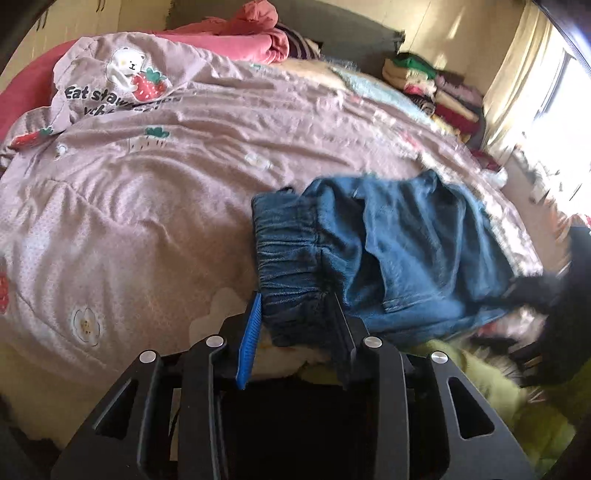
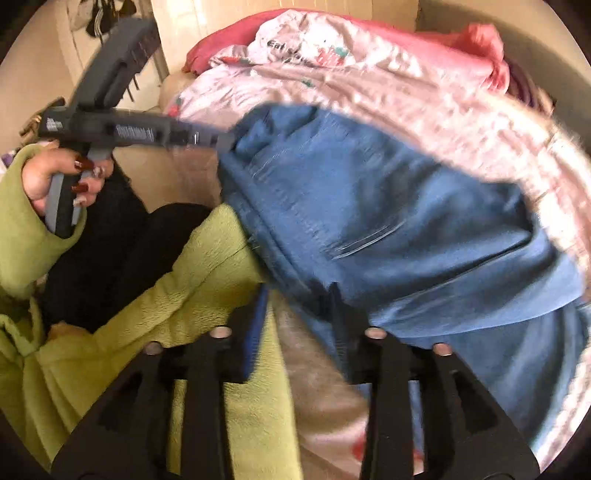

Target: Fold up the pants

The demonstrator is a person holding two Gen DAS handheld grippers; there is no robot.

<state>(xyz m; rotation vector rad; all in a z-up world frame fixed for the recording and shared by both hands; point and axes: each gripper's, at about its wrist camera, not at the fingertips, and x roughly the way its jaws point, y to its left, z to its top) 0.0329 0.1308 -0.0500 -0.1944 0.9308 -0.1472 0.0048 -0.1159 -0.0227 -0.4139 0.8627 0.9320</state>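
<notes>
Blue denim pants (image 1: 399, 251) lie bunched at the near edge of a bed, the elastic waistband (image 1: 288, 251) to the left. My left gripper (image 1: 295, 306) has its jaws around the waistband's near end, with denim filling the gap. In the right wrist view the pants (image 2: 388, 206) fill the middle, blurred by motion. My right gripper (image 2: 299, 299) has its jaws apart with a fold of the denim's edge between them; whether it grips is unclear. The left gripper's body (image 2: 122, 125) reaches in from the left to the pants.
A pink quilt (image 1: 166, 177) with strawberry prints covers the bed. Folded clothes (image 1: 436, 92) are stacked at the far right by a bright window. A red pillow (image 1: 255, 33) lies at the head. The person's green fleece robe (image 2: 207, 295) is close below the grippers.
</notes>
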